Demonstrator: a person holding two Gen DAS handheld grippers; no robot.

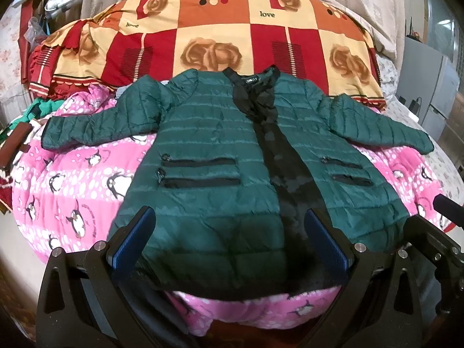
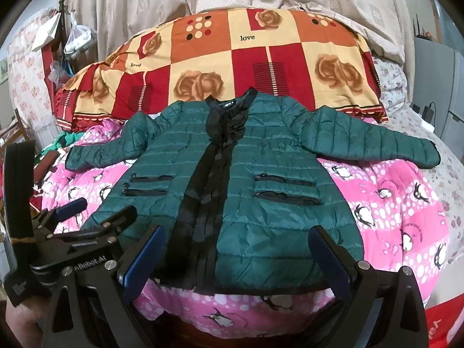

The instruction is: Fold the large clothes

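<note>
Left wrist view shows the jacket (image 1: 220,156) spread flat, front up, on the pink blanket (image 1: 87,179), hem at its near edge, sleeves out. Both the left gripper (image 1: 229,240) and right gripper (image 2: 235,255) hover spread wide over the hem, holding nothing. Judging by this, a neat fold starts with each sleeve laid across the chest

Even, soft indoor light; colours saturated. Strong fisheye bending, black vignette corners. Mild overall softness; dark shadow under jacket (image 1: 220,156) hem.
</note>
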